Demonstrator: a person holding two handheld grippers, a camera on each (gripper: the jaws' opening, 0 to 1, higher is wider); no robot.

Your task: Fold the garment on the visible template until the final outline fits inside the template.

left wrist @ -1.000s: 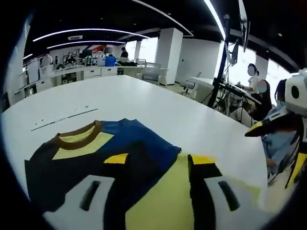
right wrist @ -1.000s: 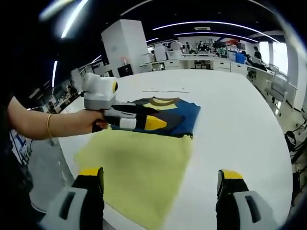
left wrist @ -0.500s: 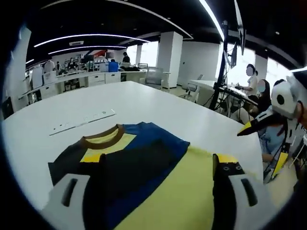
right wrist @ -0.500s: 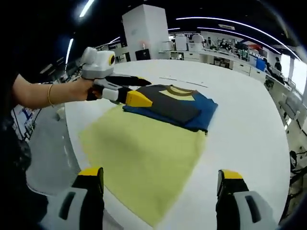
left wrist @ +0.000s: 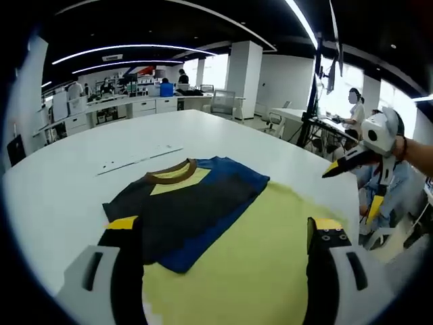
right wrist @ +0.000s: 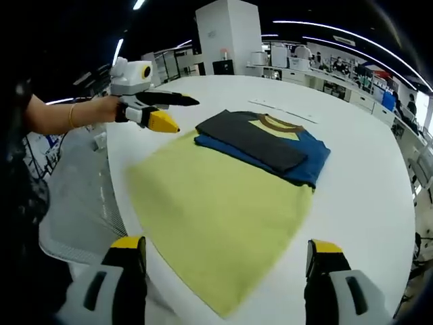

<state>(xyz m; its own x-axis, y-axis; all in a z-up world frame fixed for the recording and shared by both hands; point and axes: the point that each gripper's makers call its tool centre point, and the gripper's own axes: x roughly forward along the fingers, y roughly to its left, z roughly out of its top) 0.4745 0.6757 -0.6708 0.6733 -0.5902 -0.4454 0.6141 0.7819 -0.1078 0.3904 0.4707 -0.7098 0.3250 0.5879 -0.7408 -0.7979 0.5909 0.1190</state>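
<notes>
Shirt: the shirt (right wrist: 267,143) lies folded at the far end of the yellow mat (right wrist: 216,210), dark panel on top, blue layer under it, brown collar facing away from me.
Template: I take the yellow mat for the template; it lies flat on the white tabletop (right wrist: 365,203), with one near corner close to the table edge.
Fit: from the right gripper view the blue edge seems to run slightly past the mat's far border, so I judge the outline not quite inside.
Left gripper: my left gripper (left wrist: 220,261) has its jaws wide apart and holds nothing, hovering over the mat's near part.
Right gripper: my right gripper (right wrist: 226,274) is likewise spread and empty, low over the near corner of the mat.
Step in hand: both hands are off the cloth, so I judge this a check before another fold or a nudge.
Doing it well: I would take the blue edge at two corners, lift little, draw the bundle toward me onto the yellow, and press it flat without dragging the mat.
Risk: a one-sided pull could undo the layers.
</notes>
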